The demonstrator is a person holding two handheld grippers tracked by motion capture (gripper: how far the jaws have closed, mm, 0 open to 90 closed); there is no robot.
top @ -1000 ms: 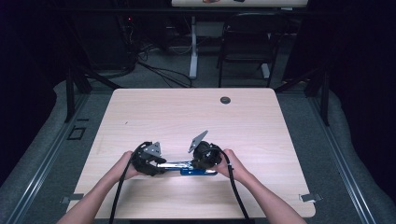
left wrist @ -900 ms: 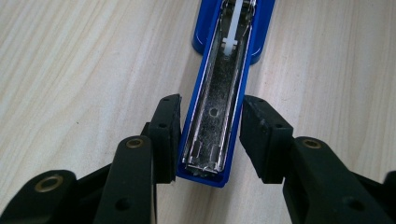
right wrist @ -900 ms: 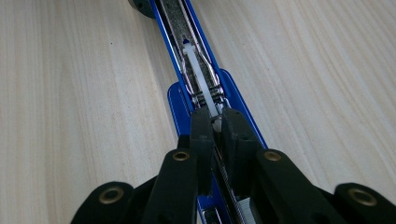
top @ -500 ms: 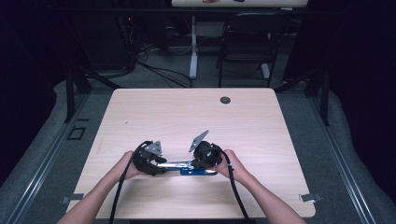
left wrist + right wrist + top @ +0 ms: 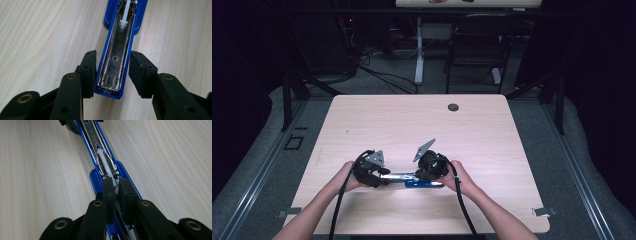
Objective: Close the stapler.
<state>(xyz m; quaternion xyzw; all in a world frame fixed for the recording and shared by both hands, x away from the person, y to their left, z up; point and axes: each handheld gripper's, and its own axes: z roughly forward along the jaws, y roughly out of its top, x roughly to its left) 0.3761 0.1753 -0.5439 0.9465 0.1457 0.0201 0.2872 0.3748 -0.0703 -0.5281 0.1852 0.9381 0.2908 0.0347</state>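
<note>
the right gripper [image 5: 115,185], low in the middle of its own view, is pinching the white plastic pusher [image 5: 103,161] inside the open stapler [image 5: 100,150], its jaws nearly pressed together. if that thin strip is slipping out, the spring is likely snapping it forward and flinging staples. the left gripper [image 5: 112,72], at the bottom of its view, is straddling the front end of the stapler's metal channel [image 5: 117,47], jaws partly spread; the left pad is touching the blue side, the right pad standing just off it, so the stapler could be sliding. the stapler is lying on the bench [image 5: 412,120], low centre of the high view.
</note>
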